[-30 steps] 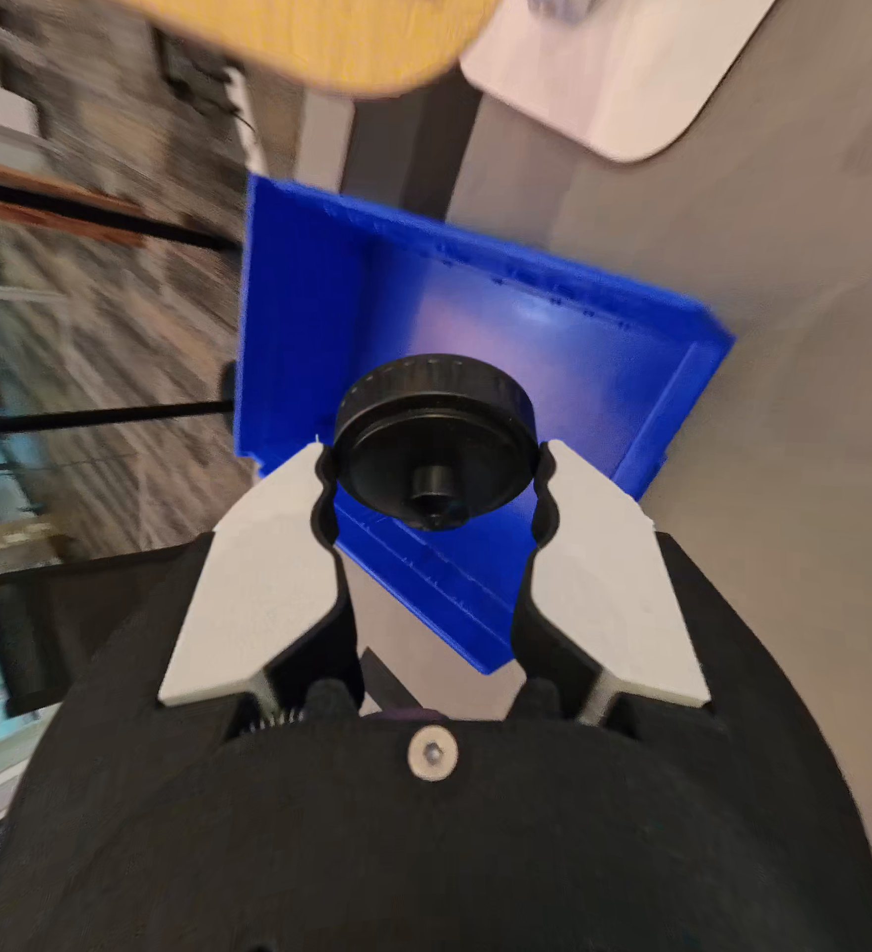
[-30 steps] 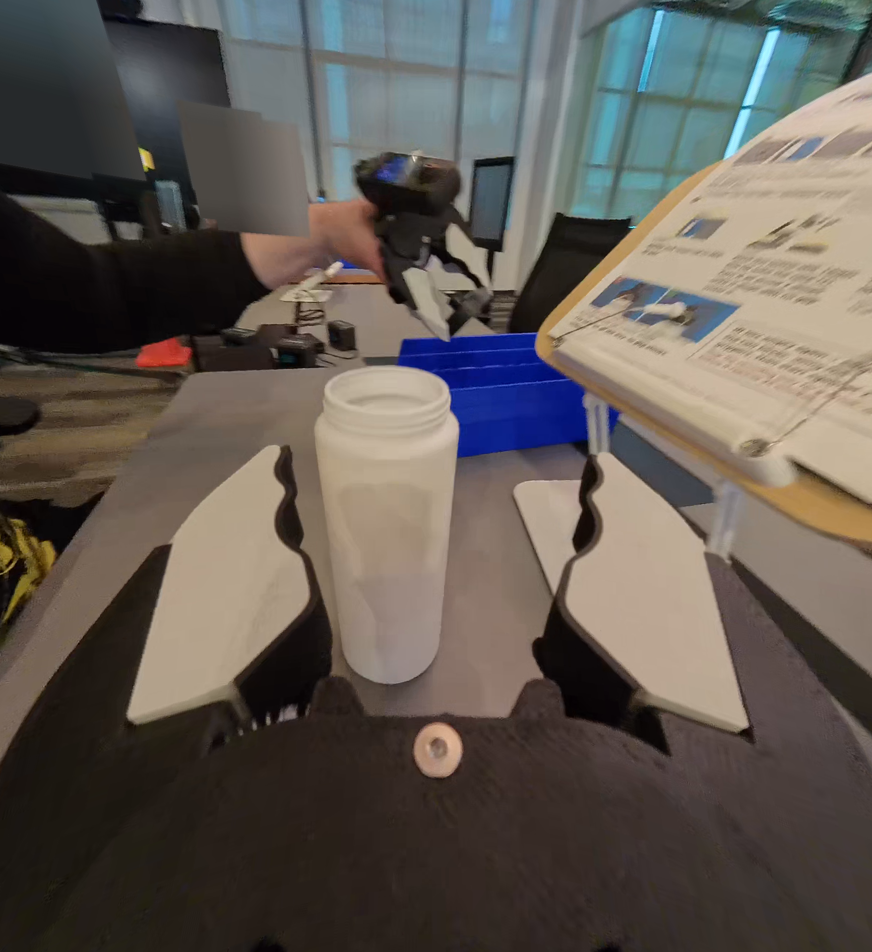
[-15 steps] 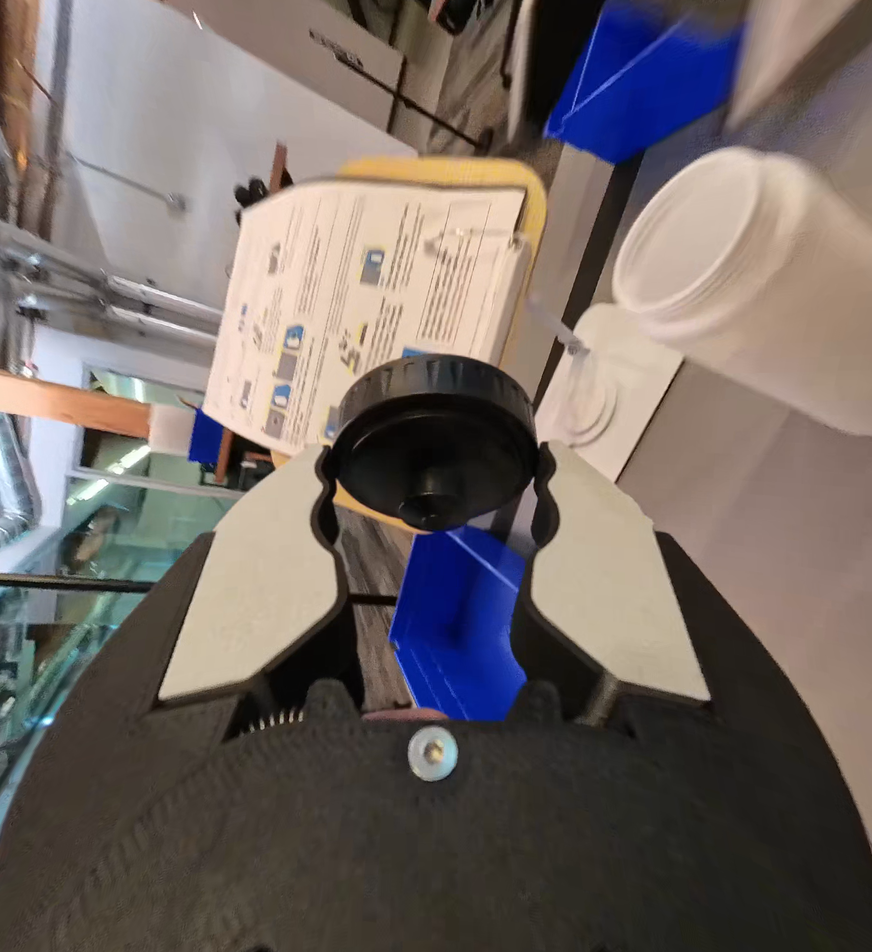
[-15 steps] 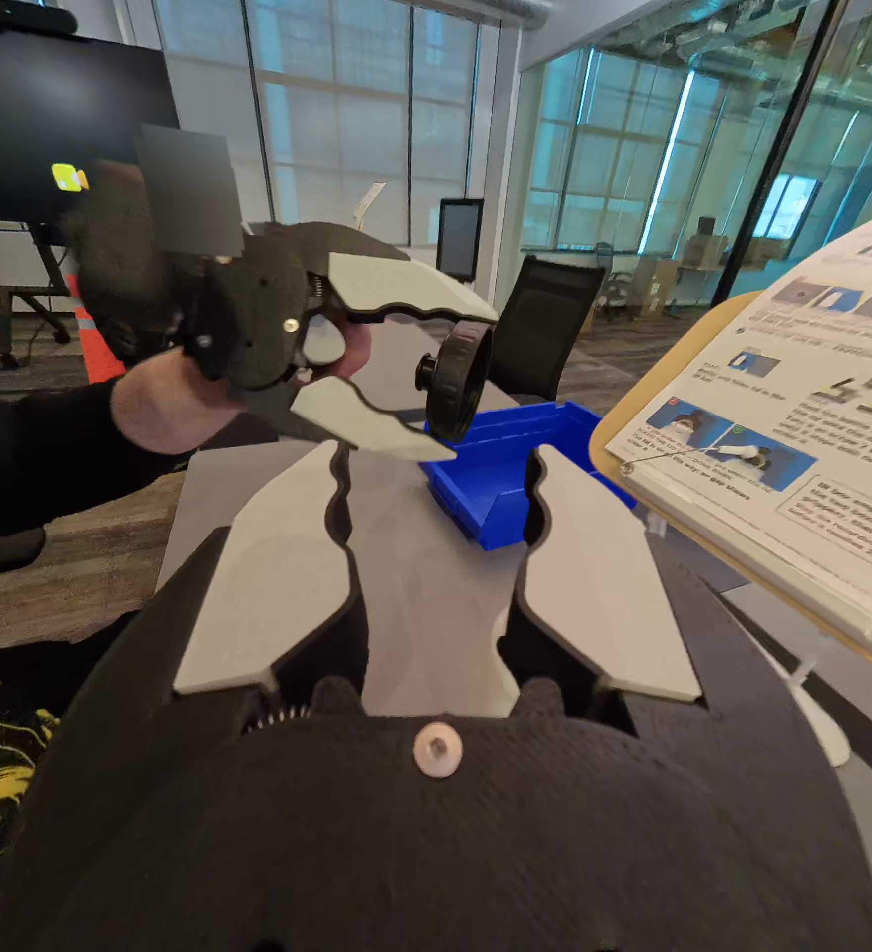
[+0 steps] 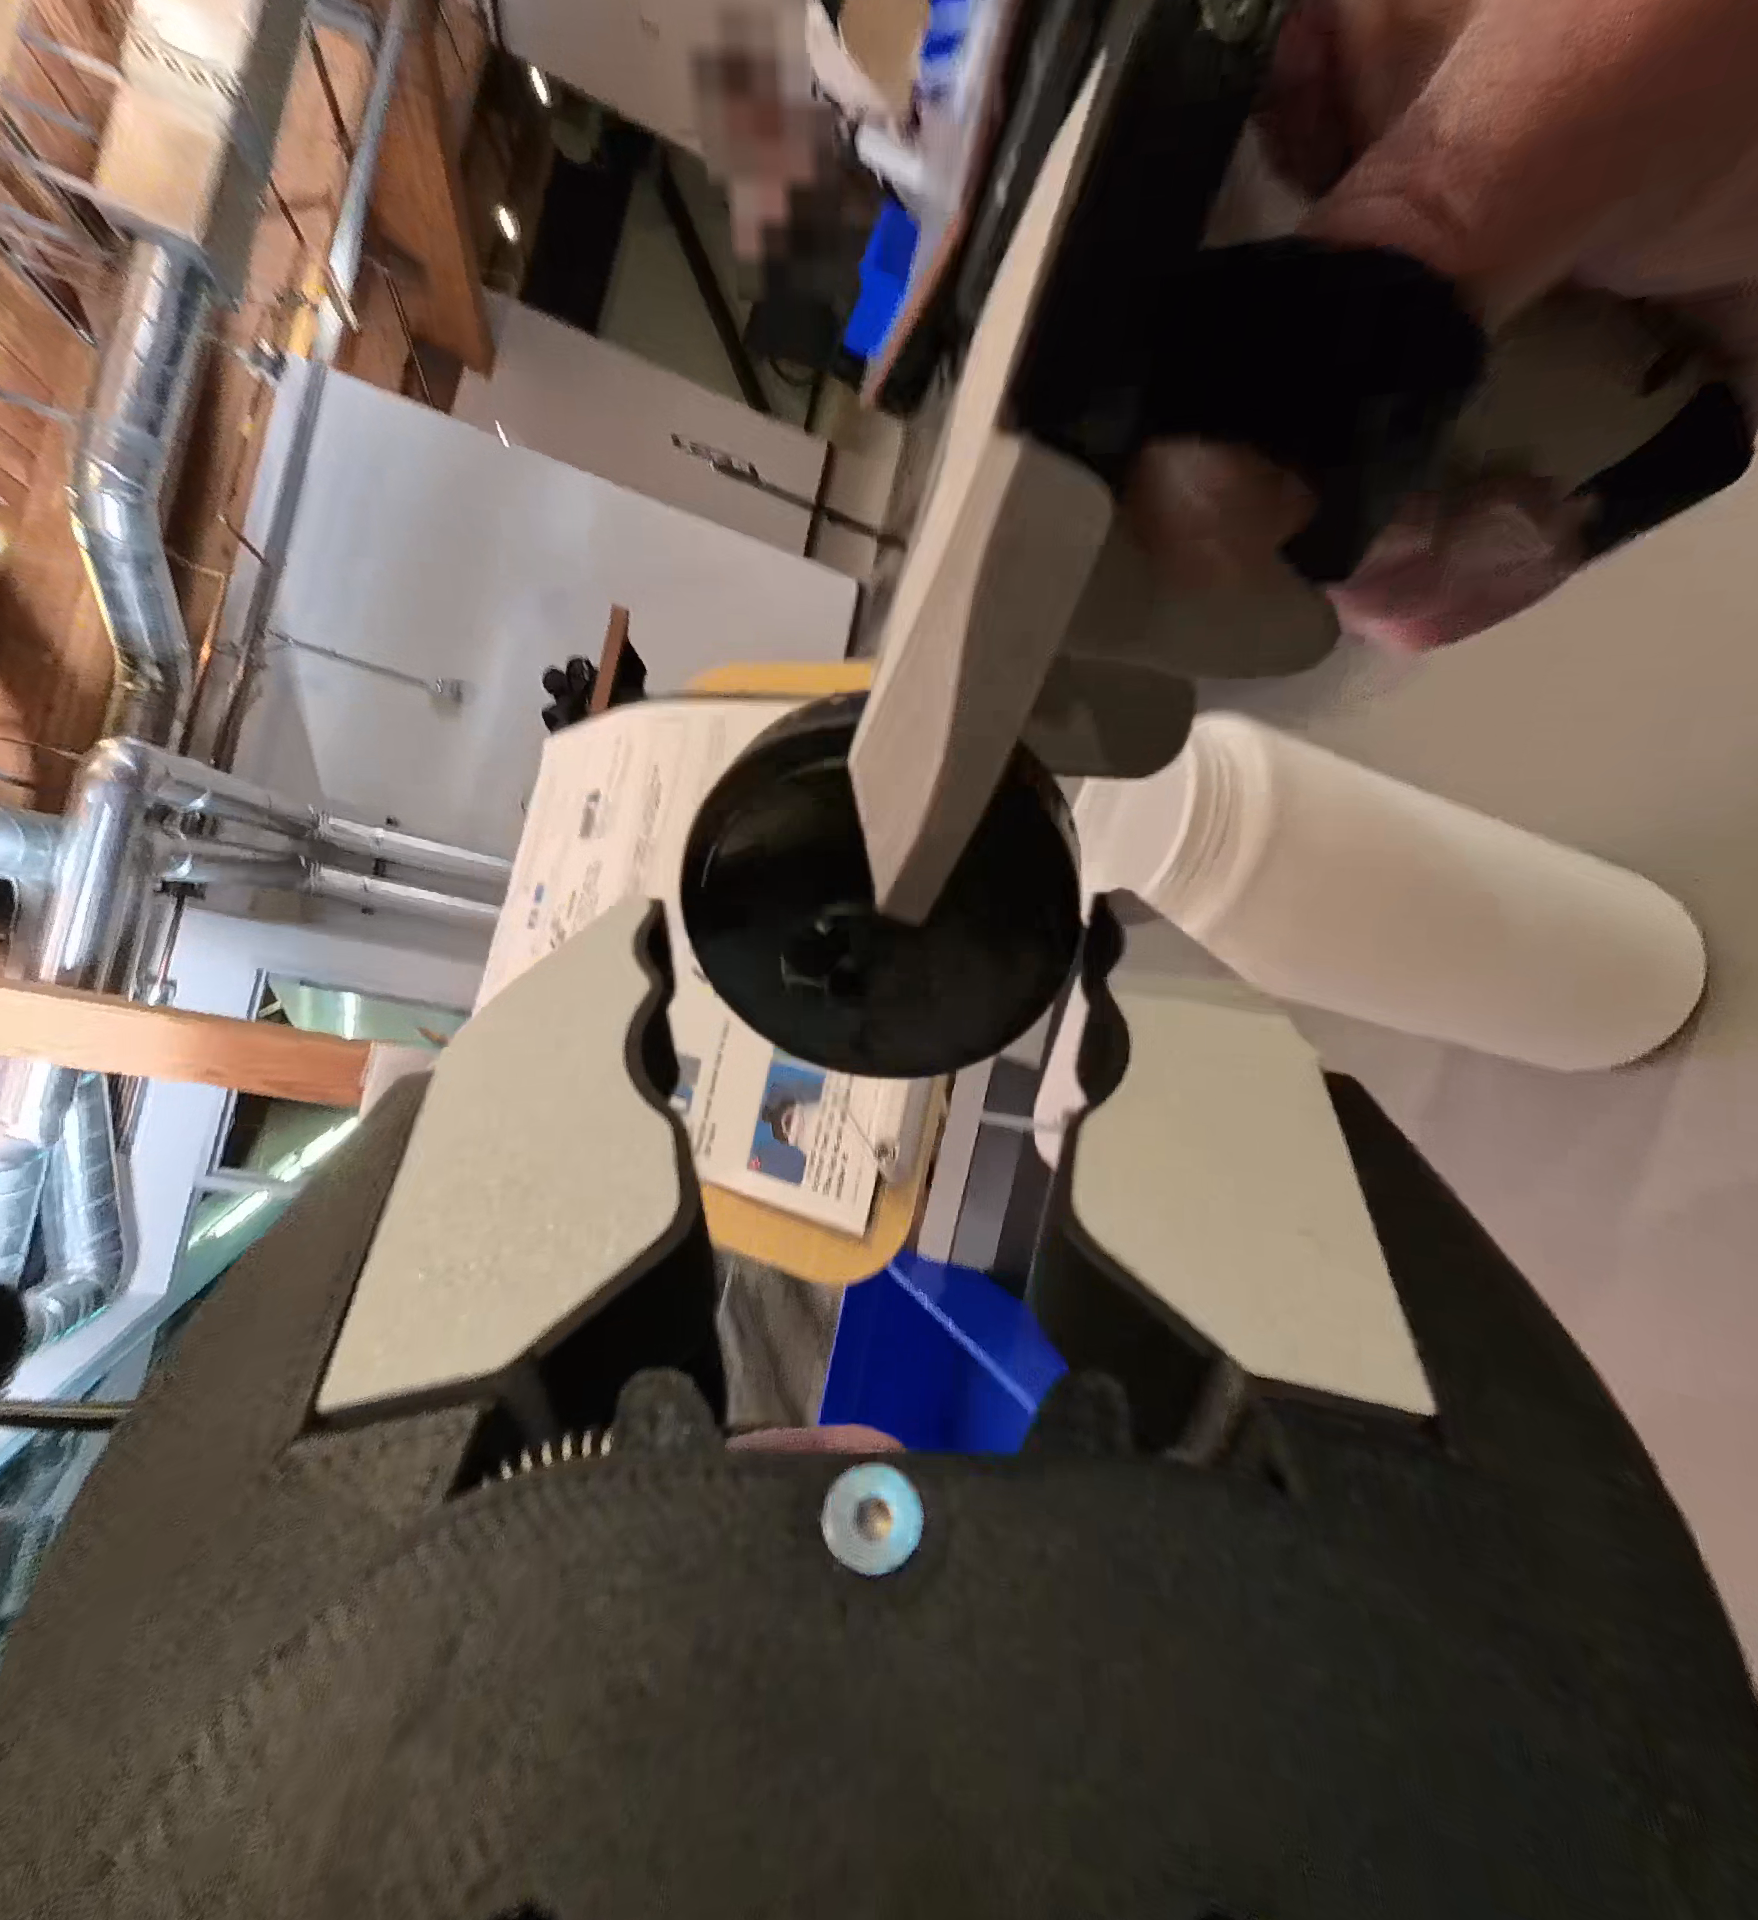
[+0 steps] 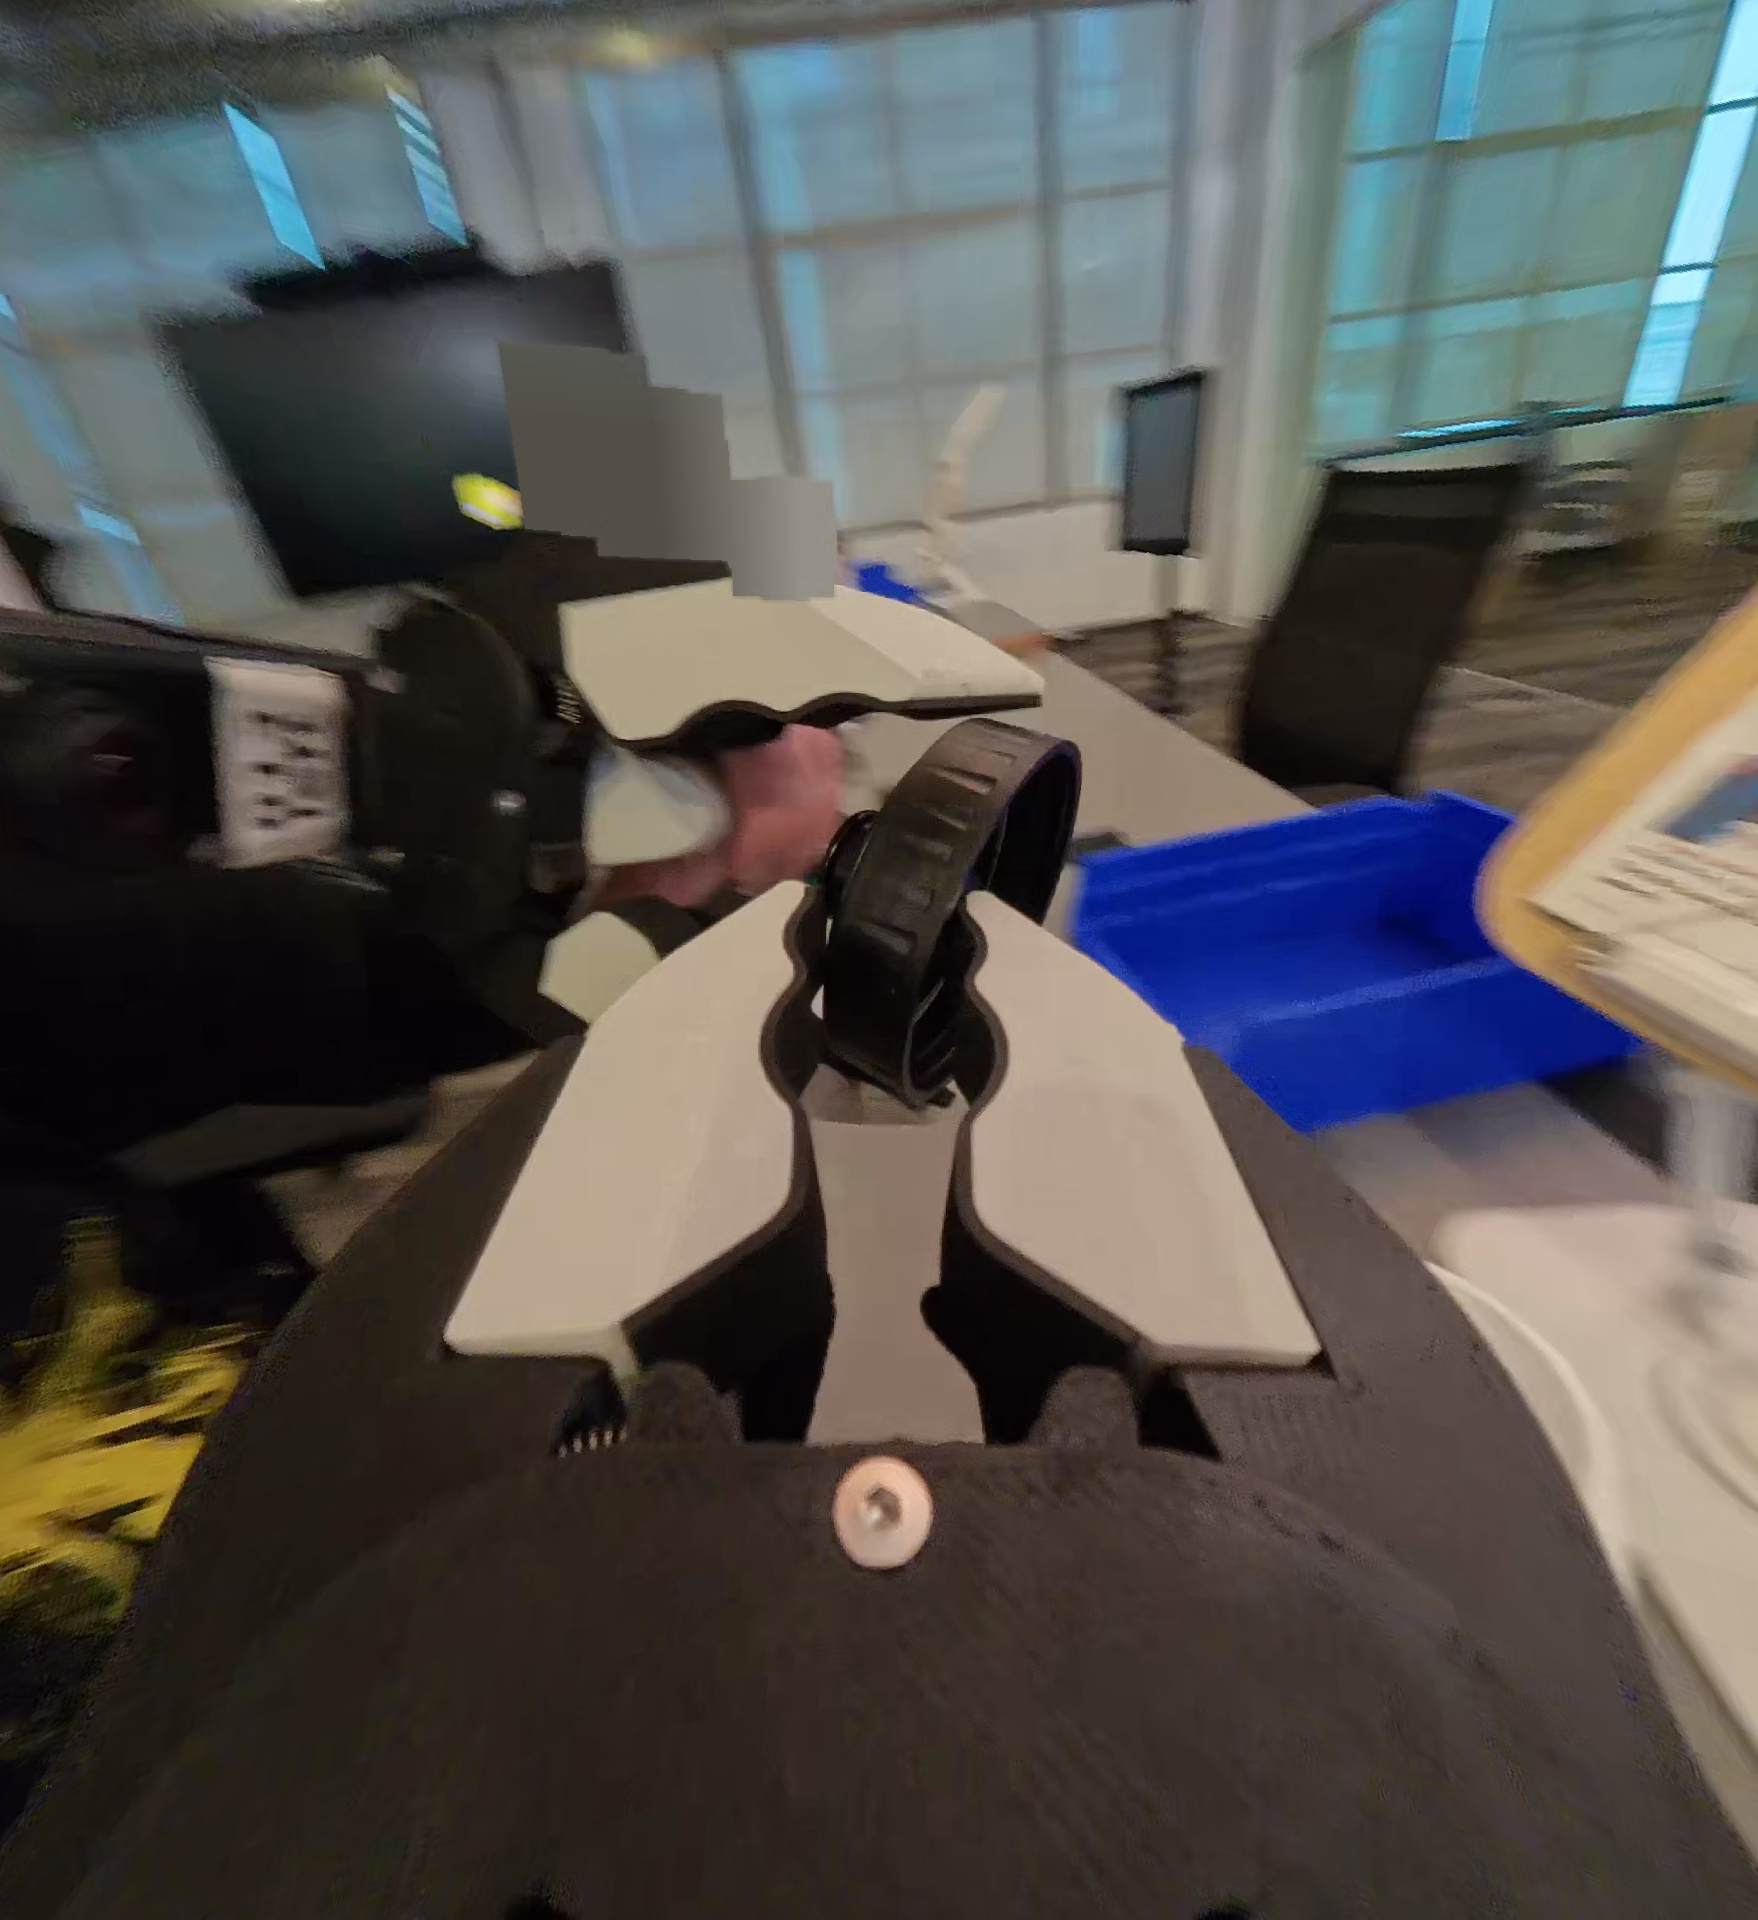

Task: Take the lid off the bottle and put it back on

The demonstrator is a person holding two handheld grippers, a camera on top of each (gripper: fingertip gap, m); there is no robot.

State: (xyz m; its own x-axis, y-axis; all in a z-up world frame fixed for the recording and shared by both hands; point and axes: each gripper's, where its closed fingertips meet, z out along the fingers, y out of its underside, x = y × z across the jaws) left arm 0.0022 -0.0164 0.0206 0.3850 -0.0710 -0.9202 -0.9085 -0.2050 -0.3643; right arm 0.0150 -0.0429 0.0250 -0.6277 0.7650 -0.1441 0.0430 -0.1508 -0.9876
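The black screw lid [image 5: 802, 977] sits between the fingers of my left gripper [image 5: 877, 914], which is shut across its diameter. My right gripper [image 6: 890, 914] is shut on the lid's ribbed rim [image 6: 958, 800], edge-on. In the left wrist view its grey finger [image 5: 958, 727] lies across the lid. The left gripper's upper finger [image 6: 802, 665] shows above the lid in the right wrist view. The white bottle [image 5: 1374, 935] stands open on the grey table [image 5: 1581, 1299] just behind the lid. It is out of the right wrist view.
A blue bin [image 6: 1374, 935] sits on the table behind the lid. It also shows in the left wrist view [image 5: 937, 1361]. A wooden document stand with a printed sheet [image 6: 1685, 790] rises on the right above its white base [image 6: 1633, 1403]. A black chair [image 6: 1374, 623] stands beyond the table.
My right gripper has left the bottle, risen to the lid and shut on its rim. My left gripper has swung the lid from over the blue bin to beside the bottle's mouth.
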